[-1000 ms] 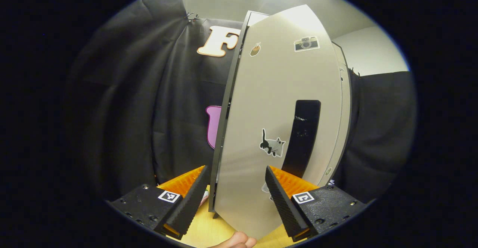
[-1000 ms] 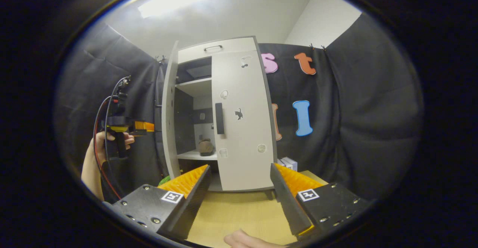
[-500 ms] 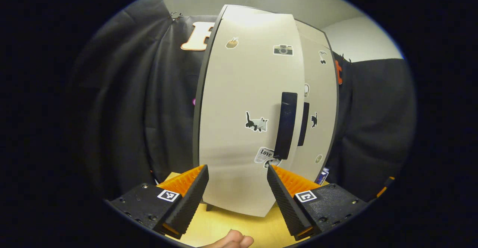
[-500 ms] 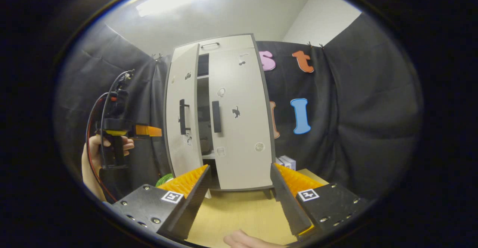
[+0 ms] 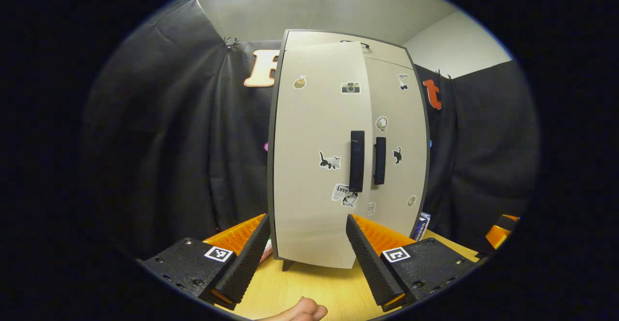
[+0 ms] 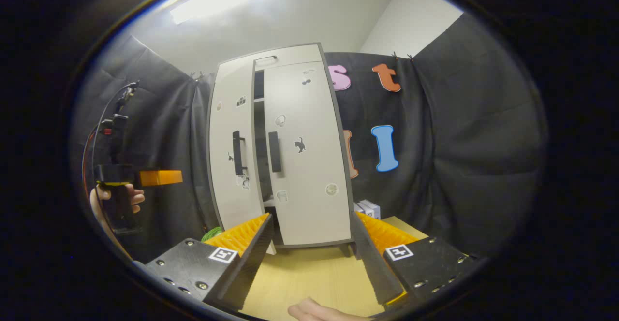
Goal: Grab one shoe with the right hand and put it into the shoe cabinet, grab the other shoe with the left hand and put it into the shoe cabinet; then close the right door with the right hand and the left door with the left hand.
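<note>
Nearest us, our left gripper (image 5: 305, 251) hangs with its fingers spread wide and nothing between them, just in front of the cabinet (image 5: 346, 152) and apart from it. Our right gripper (image 6: 309, 258) is likewise wide and empty, a little farther back from the cabinet over the table (image 6: 309, 275).

Beyond them the cabinet stands upright on the table, its long axis vertical and its doors facing us. The right door (image 6: 304, 152) lies flush. The left door (image 6: 232, 147) is nearly shut; in the right gripper view a narrow dark gap shows between it and the right door.

We judge the task almost done: no shoes lie outside the cabinet, so they are presumably inside, and what is left is pressing the left door fully home.
</note>
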The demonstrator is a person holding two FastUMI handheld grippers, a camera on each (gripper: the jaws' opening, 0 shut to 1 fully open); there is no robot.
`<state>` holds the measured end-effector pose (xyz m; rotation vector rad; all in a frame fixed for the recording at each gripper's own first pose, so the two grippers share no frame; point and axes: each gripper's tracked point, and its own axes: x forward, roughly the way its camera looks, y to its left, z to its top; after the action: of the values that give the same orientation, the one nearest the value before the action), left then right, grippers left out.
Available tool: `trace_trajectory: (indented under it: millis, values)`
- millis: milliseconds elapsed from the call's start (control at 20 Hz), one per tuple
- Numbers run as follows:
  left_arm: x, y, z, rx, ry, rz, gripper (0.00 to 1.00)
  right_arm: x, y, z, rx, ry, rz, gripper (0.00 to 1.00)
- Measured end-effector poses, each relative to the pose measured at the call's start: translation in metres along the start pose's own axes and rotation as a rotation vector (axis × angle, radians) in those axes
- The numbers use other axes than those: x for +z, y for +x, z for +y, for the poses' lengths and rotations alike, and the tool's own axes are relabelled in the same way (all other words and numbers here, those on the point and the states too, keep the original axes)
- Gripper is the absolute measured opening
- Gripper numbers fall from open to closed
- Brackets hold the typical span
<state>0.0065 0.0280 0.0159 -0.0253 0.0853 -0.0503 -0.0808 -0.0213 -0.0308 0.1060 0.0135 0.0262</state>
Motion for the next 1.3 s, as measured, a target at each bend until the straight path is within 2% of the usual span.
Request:
trace_trajectory:
  millis: [50, 150, 400, 550, 600, 750, 850, 1050, 1150, 1200, 1300]
  values:
    - [-0.005, -0.004, -0.003, -0.006, 0.002, 0.005, 0.97, 0.000, 0.000, 0.000, -0.001, 0.002, 0.000, 0.95]
    - [-0.013, -0.014, -0.006, -0.009, -0.010, 0.010, 0.94, 0.000, 0.000, -0.001, -0.001, 0.002, -0.001, 0.95]
    - [-0.036, -0.034, -0.017, -0.007, 0.008, 0.018, 0.96, 0.000, -0.001, -0.005, -0.010, 0.017, -0.004, 0.95]
    - [-0.058, -0.048, -0.031, -0.019, -0.035, 0.031, 0.97, 0.001, 0.001, -0.009, -0.018, 0.047, 0.002, 0.93]
    - [-0.059, -0.051, -0.037, -0.029, -0.035, 0.035, 0.97, 0.003, 0.000, -0.009, -0.015, 0.052, -0.002, 0.95]
    - [-0.055, -0.058, -0.042, -0.031, -0.008, 0.015, 0.96, 0.007, -0.003, -0.010, -0.008, 0.045, -0.013, 0.93]
    - [-0.050, -0.058, -0.046, -0.030, -0.013, -0.008, 0.96, 0.009, -0.006, -0.008, 0.003, 0.035, -0.018, 0.95]
    - [-0.045, -0.063, -0.057, -0.048, -0.021, -0.031, 0.97, 0.014, -0.013, 0.002, 0.048, 0.046, -0.021, 0.93]
    - [-0.043, -0.065, -0.056, -0.044, -0.015, -0.040, 0.94, 0.018, -0.016, -0.001, 0.039, 0.031, -0.029, 0.95]
    - [-0.042, -0.066, -0.054, -0.038, -0.017, -0.042, 0.97, 0.020, -0.016, 0.000, 0.037, 0.028, -0.035, 0.95]
    - [-0.042, -0.066, -0.048, -0.016, -0.015, -0.038, 0.96, 0.022, -0.016, 0.001, 0.038, 0.027, -0.040, 0.95]
